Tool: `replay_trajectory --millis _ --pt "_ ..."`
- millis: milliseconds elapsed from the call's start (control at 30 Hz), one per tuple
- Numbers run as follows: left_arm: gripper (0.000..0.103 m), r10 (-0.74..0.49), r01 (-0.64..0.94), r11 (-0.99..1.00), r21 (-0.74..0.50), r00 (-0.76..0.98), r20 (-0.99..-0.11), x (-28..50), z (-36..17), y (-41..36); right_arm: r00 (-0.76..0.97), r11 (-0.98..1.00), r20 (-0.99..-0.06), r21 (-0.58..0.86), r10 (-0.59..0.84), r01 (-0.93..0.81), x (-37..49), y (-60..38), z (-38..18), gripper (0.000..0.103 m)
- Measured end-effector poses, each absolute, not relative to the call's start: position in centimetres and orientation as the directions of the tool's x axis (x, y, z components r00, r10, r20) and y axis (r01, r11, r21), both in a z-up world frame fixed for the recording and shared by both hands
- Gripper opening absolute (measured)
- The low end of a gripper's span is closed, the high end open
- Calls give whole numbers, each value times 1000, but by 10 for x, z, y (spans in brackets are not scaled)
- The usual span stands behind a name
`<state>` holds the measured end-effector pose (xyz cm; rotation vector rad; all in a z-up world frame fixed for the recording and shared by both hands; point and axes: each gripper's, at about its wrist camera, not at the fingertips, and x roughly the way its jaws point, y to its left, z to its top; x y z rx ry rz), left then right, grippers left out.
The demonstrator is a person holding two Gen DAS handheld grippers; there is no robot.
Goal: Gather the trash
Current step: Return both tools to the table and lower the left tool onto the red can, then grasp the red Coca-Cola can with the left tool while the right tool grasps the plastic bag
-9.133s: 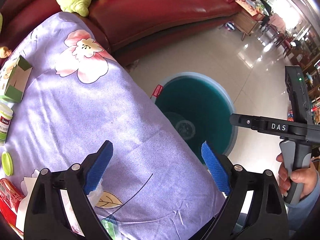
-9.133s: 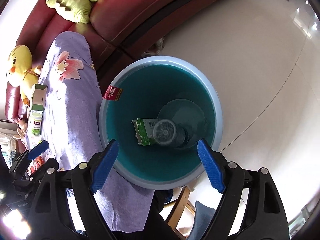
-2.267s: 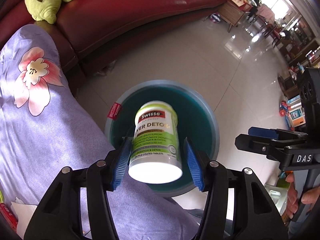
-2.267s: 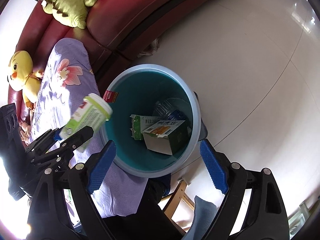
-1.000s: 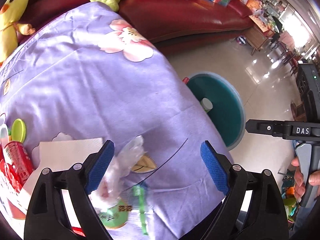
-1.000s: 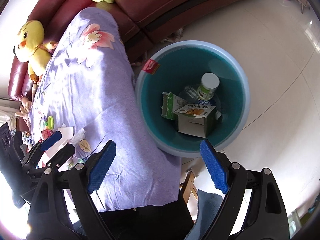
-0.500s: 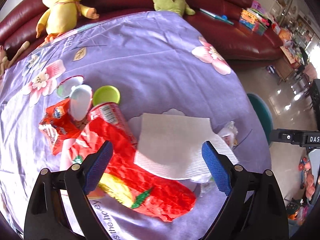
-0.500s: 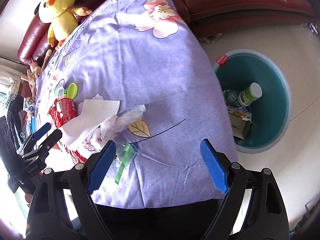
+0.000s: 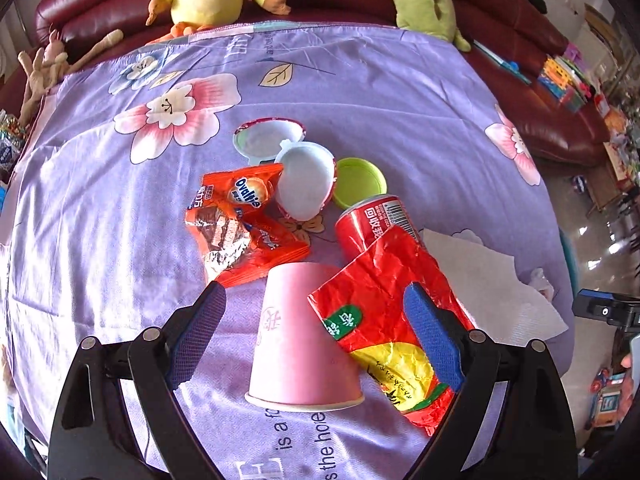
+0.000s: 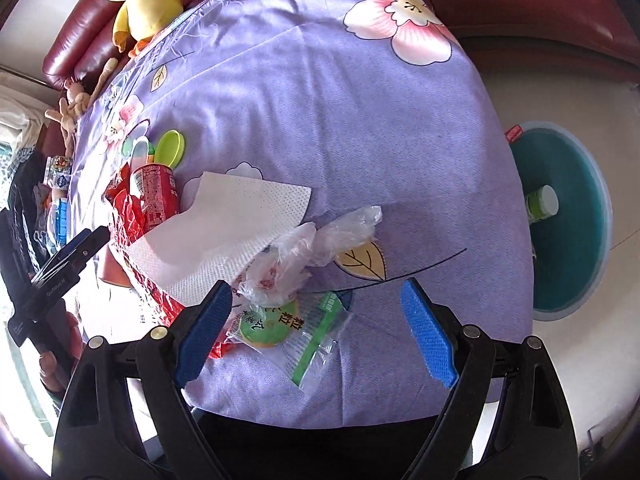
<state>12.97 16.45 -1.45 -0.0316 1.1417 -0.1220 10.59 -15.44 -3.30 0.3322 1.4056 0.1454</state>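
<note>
- Left tool (image 9: 314, 338): jaws spread wide, nothing gripped. It hangs over the counter (image 9: 80, 208), which is draped in a purple floral cloth.
- Orange snack wrapper (image 9: 240, 224): torn open, silver lining showing, lying flat on the cloth at the left of the litter cluster.
- Two white plastic lids (image 9: 288, 164): one lies behind, the other overlaps it in front and touches the wrapper.
- Pink paper cup (image 9: 300, 340): upside down, rim on the cloth, between the left tool's fingers (image 9: 198, 332) but not touched by either.
- Green cap (image 9: 358, 182): just right of the lids, beside the end of the red can (image 9: 370, 216), which lies on its side.
- Red crumpled bag (image 9: 384, 312): lies over the can's lower part and leans against the cup; the right-hand finger sits over it.
- White paper towel (image 10: 224, 232): spread flat to the right of the can, partly covering the bag.
- Clear plastic bag (image 10: 316, 248): crumpled, touching the towel's corner.
- Green-and-clear packet (image 10: 296, 328): lies near the counter's front edge, under the clear plastic bag.
- Right tool (image 10: 316, 336): jaws wide apart, empty, above the packet.
- Teal bin (image 10: 568, 216): on the floor beyond the counter's right edge, well apart from the litter; a white-capped bottle (image 10: 542, 202) lies inside.
</note>
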Motion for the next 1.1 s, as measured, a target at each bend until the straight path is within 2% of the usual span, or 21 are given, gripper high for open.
replay_trajectory --millis 200,300,367,467,600,633,667,767,1000,1100 --pt "90 -143 82 989 -120 430 -891 148 -6 160 148 942 -940 322 306 97 114 -147 -39 82" --pt "84 -153 130 986 -107 418 -895 161 -6 139 137 939 -941 325 309 111 116 -149 -44 82" --pt "81 -167 159 981 -113 387 -907 172 -13 125 136 938 -941 326 310 121 117 -152 -46 82" --pt "81 -113 168 984 -60 332 -936 184 -32 109 136 935 -941 327 309 136 118 -159 -48 82" --pt "80 -136 204 975 -82 266 -954 185 -54 97 134 935 -943 322 303 151 119 -169 -54 82" --pt "67 -137 213 974 -80 266 -954 183 -57 93 131 933 -943 324 305 157 120 -171 -56 82" --pt "64 -139 225 971 -78 269 -953 181 -59 88 128 931 -942 327 309 162 120 -173 -58 82" --pt "63 -151 263 962 -70 303 -941 176 -58 72 123 925 -939 339 321 171 122 -177 -64 82" --pt "63 -264 370 919 -140 311 -913 175 -48 35 138 923 -940 333 311 194 123 -192 -67 82" --pt "64 -243 366 923 -114 327 -913 180 -47 30 151 917 -940 334 307 217 123 -204 -66 82"
